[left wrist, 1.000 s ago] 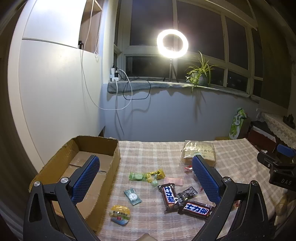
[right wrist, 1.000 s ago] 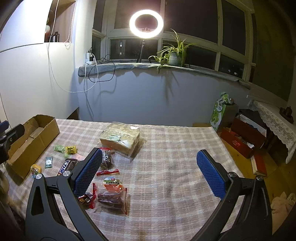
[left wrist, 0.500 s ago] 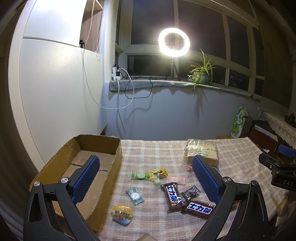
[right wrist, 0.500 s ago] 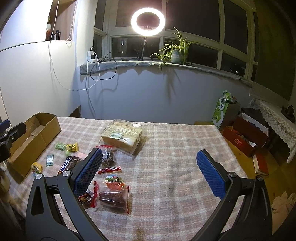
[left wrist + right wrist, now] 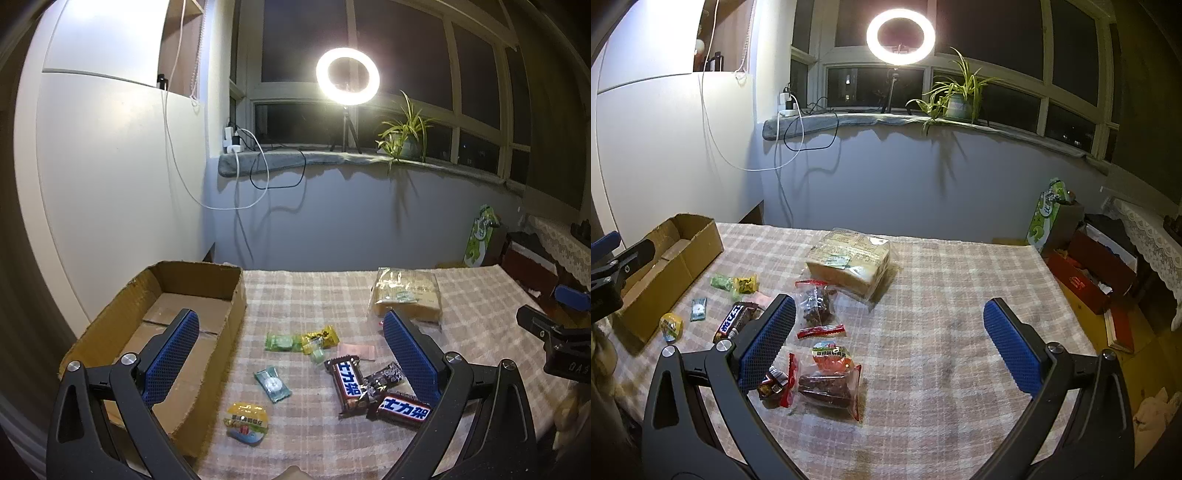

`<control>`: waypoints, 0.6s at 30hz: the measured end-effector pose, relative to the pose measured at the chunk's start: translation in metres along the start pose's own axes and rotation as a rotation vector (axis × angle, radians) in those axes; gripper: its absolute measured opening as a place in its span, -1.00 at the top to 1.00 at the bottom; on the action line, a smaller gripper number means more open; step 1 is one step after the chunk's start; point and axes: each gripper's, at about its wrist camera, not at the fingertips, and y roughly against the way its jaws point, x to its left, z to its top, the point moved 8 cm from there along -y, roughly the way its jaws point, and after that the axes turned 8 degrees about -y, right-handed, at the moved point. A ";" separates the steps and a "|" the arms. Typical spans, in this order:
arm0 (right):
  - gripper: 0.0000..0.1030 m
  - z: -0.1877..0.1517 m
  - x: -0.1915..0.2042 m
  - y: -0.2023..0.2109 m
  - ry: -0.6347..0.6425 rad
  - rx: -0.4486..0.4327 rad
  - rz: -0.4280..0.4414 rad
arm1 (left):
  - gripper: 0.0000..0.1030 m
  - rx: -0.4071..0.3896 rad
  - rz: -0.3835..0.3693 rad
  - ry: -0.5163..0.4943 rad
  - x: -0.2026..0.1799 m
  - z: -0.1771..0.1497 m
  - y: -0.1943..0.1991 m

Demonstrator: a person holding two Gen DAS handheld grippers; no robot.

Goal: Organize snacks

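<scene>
Left wrist view: left gripper (image 5: 291, 356), blue-padded jaws spread wide and holding nothing, above a checked tablecloth (image 5: 303, 295); open brown cardboard box (image 5: 192, 291) at left, and beside it a green sweet wrapper (image 5: 282, 341), yellow sweet wrapper (image 5: 320, 336), clear teal packet (image 5: 272, 383), yellow-lidded jelly cup (image 5: 246, 422), two dark chocolate bars with white lettering (image 5: 376, 391) and a clear-bagged sliced loaf (image 5: 406, 293). Right wrist view: right gripper (image 5: 890, 345), jaws likewise spread and empty, over bare cloth; bagged dark dried fruit (image 5: 817, 302), slim red stick packet (image 5: 822, 331) and red-edged sausage packets (image 5: 827, 384) lie just left of centre, well apart from the box.
</scene>
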 end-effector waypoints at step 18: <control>-1.00 -0.033 0.008 -0.022 0.097 0.163 0.125 | -0.69 0.195 -0.141 -0.032 -0.015 -0.038 -0.030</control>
